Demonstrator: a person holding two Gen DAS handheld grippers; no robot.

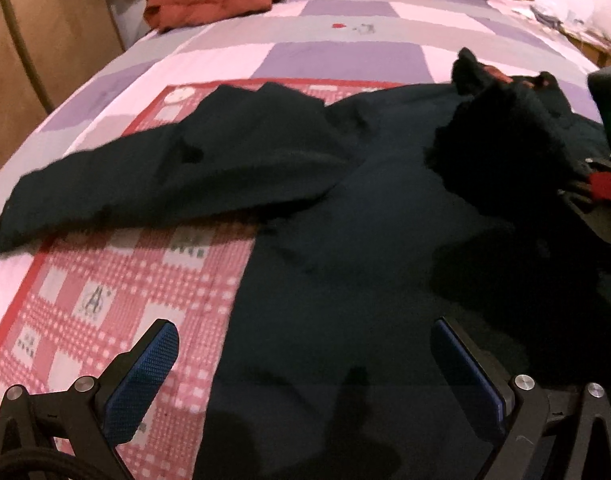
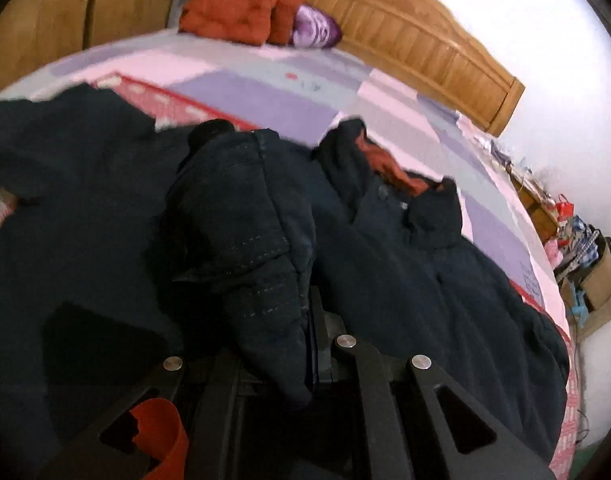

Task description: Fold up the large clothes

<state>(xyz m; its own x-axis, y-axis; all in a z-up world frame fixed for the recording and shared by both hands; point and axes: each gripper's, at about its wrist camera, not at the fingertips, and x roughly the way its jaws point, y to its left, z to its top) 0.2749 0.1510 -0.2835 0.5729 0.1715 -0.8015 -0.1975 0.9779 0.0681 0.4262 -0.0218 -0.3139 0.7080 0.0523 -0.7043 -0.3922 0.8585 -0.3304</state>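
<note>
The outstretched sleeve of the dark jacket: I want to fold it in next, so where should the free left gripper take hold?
Probably at the cuff end of the sleeve, coming from the checked mat side. It lies flat and free there, while the left gripper hangs open over the jacket body.

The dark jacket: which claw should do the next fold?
Probably the right claw: it is already shut on a sleeve of the dark jacket. The left claw hangs open, holding nothing.
</note>
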